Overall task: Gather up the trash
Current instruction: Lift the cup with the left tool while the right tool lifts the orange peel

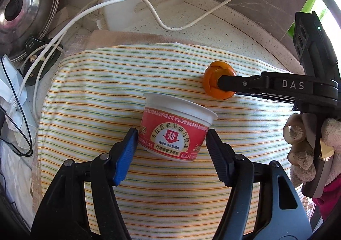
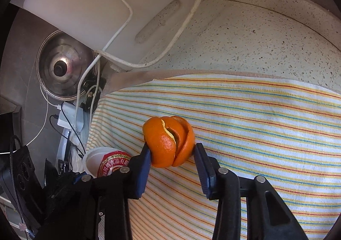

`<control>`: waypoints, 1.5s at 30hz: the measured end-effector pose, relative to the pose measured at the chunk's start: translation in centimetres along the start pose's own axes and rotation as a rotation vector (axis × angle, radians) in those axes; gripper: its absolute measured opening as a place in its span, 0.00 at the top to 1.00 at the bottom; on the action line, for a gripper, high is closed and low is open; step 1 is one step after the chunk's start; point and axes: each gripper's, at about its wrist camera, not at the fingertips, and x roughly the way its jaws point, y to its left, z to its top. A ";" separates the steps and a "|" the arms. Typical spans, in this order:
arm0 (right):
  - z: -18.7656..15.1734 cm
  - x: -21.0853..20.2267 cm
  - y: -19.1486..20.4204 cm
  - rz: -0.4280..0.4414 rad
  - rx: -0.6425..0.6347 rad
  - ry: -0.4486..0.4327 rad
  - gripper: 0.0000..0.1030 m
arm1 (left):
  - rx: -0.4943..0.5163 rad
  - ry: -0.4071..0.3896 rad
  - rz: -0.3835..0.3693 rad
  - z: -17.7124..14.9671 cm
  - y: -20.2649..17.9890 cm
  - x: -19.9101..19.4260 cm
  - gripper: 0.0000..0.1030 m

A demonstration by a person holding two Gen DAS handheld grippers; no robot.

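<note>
A red and white paper cup [image 1: 177, 131] leans tilted on the striped cloth [image 1: 149, 73], its open rim turned up and away. My left gripper [image 1: 171, 133] has its two pads pressed against the cup's sides. An orange peel [image 2: 168, 144], curled into a ball, sits on the same cloth between the blue pads of my right gripper [image 2: 172, 150], which touch it on both sides. In the left wrist view the right gripper [image 1: 219, 84] reaches in from the right onto the orange peel [image 1: 210, 77], held by a gloved hand [image 1: 302, 146]. The cup [image 2: 104, 161] shows at the lower left of the right wrist view.
A white cutting board [image 2: 89, 5] leans on the back wall, with white cables [image 1: 149, 5] looped in front of it. A steel pot lid [image 1: 23, 7] stands at the left above chargers and black wires [image 1: 15, 99]. Speckled stone counter [image 2: 255, 43] lies beyond the cloth.
</note>
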 end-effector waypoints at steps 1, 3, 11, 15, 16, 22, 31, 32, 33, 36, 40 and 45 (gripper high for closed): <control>0.0 -0.1 -0.1 0.002 0.003 -0.003 0.64 | -0.007 -0.004 0.001 -0.1 0.1 -0.2 0.35; -0.2 -0.3 -0.2 0.001 0.007 -0.009 0.65 | -0.016 -0.013 0.004 -0.3 0.3 -0.6 0.35; -1.1 -1.8 0.1 -0.003 0.004 -0.030 0.68 | -0.049 -0.045 0.005 -1.4 1.0 -2.4 0.35; -1.7 -3.0 0.6 -0.004 -0.013 -0.047 0.69 | -0.054 -0.063 0.009 -2.1 1.2 -3.7 0.35; -2.0 -3.3 0.8 -0.004 -0.018 -0.050 0.69 | -0.056 -0.068 0.010 -2.3 1.2 -4.0 0.35; -3.7 -5.1 1.8 0.004 -0.033 -0.062 0.70 | -0.059 -0.098 0.009 -3.9 1.3 -6.0 0.35; -7.9 -8.2 4.0 -0.004 -0.061 -0.079 0.70 | -0.056 -0.139 0.004 -7.7 1.8 -9.7 0.35; -8.5 -8.6 4.3 -0.006 -0.065 -0.081 0.70 | -0.050 -0.143 0.005 -8.2 1.8 -10.2 0.35; -9.1 -9.0 4.6 -0.009 -0.067 -0.086 0.70 | -0.043 -0.147 0.005 -8.8 1.9 -10.7 0.35; -11.2 -10.2 5.5 -0.012 -0.071 -0.101 0.70 | -0.024 -0.159 0.002 -10.4 2.0 -12.3 0.35; -14.0 -11.6 6.8 -0.014 -0.067 -0.123 0.70 | -0.007 -0.181 0.006 -12.9 2.6 -14.7 0.35; -17.7 -13.0 8.6 -0.021 -0.063 -0.136 0.70 | 0.005 -0.203 0.004 -16.6 3.7 -17.5 0.35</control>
